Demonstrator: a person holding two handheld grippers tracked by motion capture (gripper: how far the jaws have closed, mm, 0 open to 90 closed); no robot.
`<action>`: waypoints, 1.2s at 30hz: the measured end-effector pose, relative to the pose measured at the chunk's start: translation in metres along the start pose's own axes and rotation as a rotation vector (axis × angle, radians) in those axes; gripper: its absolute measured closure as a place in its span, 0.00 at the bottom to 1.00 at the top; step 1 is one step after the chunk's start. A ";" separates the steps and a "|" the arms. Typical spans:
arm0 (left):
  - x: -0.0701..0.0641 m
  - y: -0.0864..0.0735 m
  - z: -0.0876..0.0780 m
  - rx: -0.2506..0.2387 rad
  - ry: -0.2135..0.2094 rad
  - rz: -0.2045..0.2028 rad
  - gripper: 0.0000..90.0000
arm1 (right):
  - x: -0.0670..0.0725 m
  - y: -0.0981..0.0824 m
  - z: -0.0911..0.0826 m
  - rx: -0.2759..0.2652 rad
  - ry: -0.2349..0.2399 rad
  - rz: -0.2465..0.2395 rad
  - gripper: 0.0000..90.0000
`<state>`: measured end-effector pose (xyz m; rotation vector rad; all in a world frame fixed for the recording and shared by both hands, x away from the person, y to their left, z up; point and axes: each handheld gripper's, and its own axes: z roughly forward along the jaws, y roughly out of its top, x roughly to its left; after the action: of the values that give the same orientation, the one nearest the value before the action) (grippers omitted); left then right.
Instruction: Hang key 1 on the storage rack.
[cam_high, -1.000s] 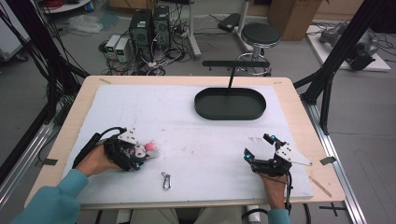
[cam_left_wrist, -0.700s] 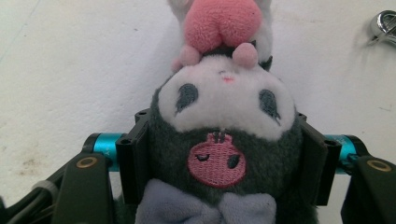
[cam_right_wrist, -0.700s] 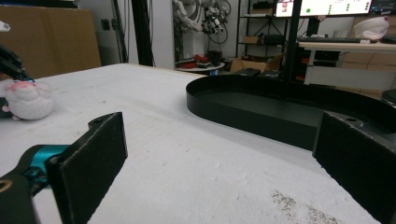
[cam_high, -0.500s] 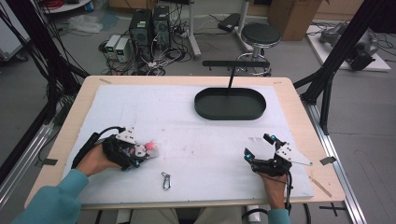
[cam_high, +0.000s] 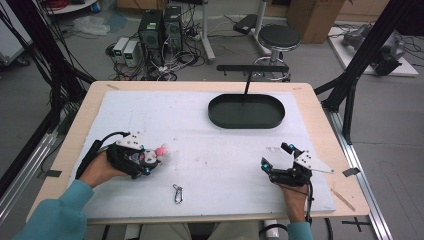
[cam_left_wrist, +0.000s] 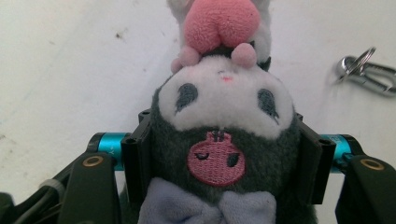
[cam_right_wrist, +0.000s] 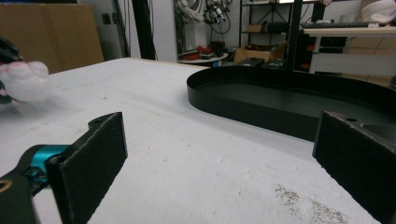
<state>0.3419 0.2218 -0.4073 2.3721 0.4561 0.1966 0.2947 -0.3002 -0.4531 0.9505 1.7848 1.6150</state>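
- Plush toy (cam_left_wrist: 223, 140) sits at lower left of the high view; our left gripper (cam_high: 150, 161) has just been closing and now clamps it.
- Our right gripper (cam_high: 276, 156), lower right, stands released.

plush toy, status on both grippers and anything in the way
Left gripper fingers just closed onto the plush toy, toy on the table. Right gripper open, nothing between its fingers. Metal clip beside the toy, black tray farther off.

text: none legible | labels: none | numbers: none
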 end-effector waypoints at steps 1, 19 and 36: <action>0.001 0.001 -0.001 -0.014 -0.004 -0.003 0.40 | -0.001 0.001 0.001 0.003 0.001 -0.006 0.03; 0.000 0.052 -0.005 -0.182 -0.075 0.050 0.40 | -0.005 0.046 0.009 0.032 0.145 -0.022 0.03; -0.003 0.093 0.000 -0.226 -0.127 0.115 0.40 | 0.008 0.106 0.048 0.106 0.430 -0.126 0.03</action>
<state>0.3646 0.1562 -0.3452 2.1745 0.2238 0.1406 0.3422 -0.2616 -0.3539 0.5451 2.1847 1.7530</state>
